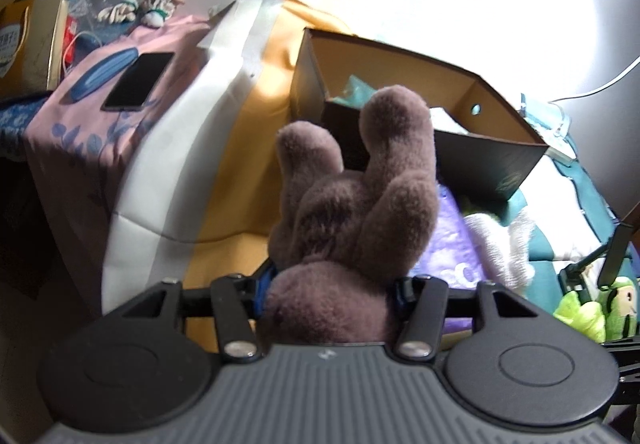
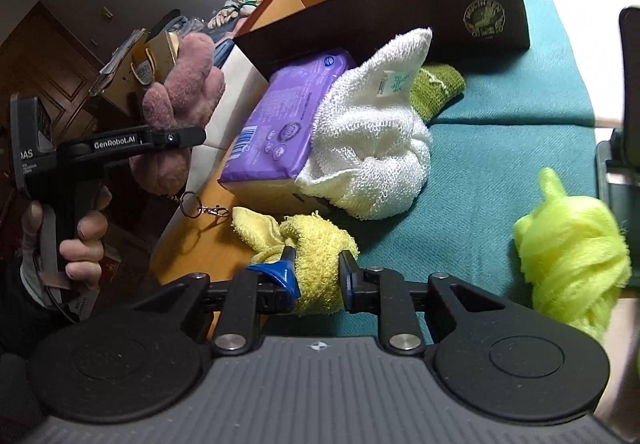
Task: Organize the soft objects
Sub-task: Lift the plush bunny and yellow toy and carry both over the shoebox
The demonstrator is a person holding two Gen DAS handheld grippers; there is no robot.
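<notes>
Plush toy [image 1: 352, 212], brown, sits clamped in my left hand-held gripper [image 1: 332, 284], raised before the cardboard box [image 1: 500, 84] on a quilted bed [image 1: 224, 132]. My right hand-held gripper [image 2: 316, 268] pinches a yellow towel [image 2: 316, 240] below that box.

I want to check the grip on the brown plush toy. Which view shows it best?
The left wrist view: the brown plush toy fills the centre, clamped between the left gripper's fingers. The right wrist view shows it smaller, from the side, with a keyring hanging below.
</notes>
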